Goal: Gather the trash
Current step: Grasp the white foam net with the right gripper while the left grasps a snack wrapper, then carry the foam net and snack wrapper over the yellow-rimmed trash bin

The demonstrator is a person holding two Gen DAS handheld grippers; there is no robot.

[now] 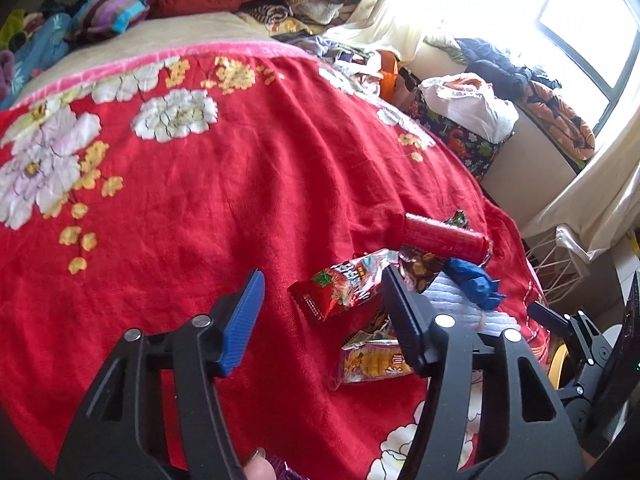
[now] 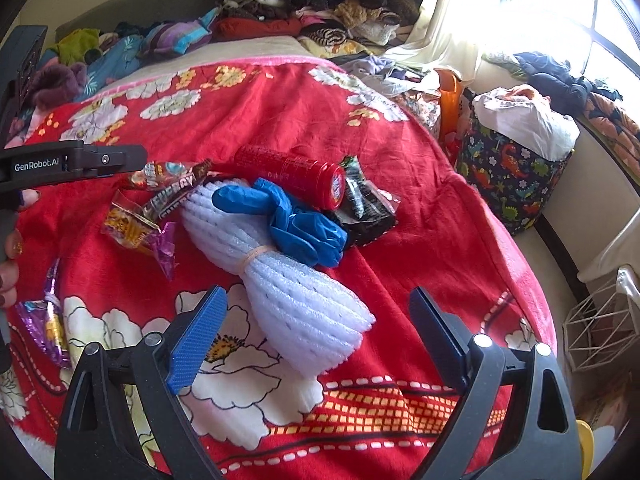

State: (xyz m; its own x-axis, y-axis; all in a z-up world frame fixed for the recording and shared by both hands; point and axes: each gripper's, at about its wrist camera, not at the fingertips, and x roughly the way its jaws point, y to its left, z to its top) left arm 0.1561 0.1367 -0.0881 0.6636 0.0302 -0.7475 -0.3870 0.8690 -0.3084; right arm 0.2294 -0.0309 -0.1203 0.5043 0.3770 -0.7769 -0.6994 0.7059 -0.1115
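Trash lies on a red flowered blanket [image 1: 180, 208]. My left gripper [image 1: 324, 274] is open, and a red strawberry wrapper [image 1: 340, 292] lies between its fingers untouched. Behind the wrapper are a red canister [image 1: 444, 236] and a blue glove [image 1: 472, 280]. An orange snack packet [image 1: 376, 360] sits under the right finger. My right gripper [image 2: 318, 292] is open wide over a tied white foam-net bundle [image 2: 288, 280], its pads clear of the bundle. The blue glove [image 2: 292, 220], red canister [image 2: 292, 172], a black wrapper [image 2: 368, 208] and an energy-bar wrapper [image 2: 172, 196] lie beyond it.
A purple wrapper [image 2: 44, 324] lies near the blanket's left edge. Piled clothes [image 2: 300, 8] fill the head of the bed. A dinosaur-print bag [image 2: 508, 176] and a white wire basket [image 2: 600, 320] stand on the right by the window. A person's fingers [image 2: 12, 248] show at the left edge.
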